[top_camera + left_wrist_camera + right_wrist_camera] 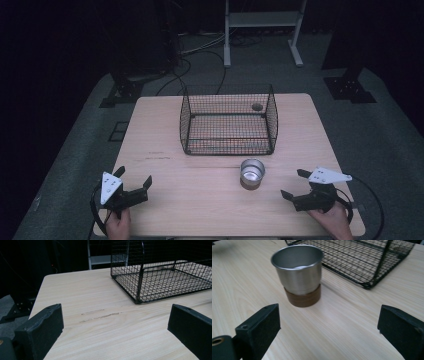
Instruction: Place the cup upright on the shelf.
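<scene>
Resting near the left corner of the wooden table, the left gripper is held by a hand at the near edge, and its jaws are spread wide with nothing between them. In the left gripper view, a dark scratch marks the wood in front of these jaws. Farther back, in the middle of the table, stands a black wire basket. Just in front of its near right corner sits a metal cup on a brown round base, upright and apart from the basket. At the near right side, the right gripper points toward the cup with its jaws also spread wide, holding nothing.
</scene>
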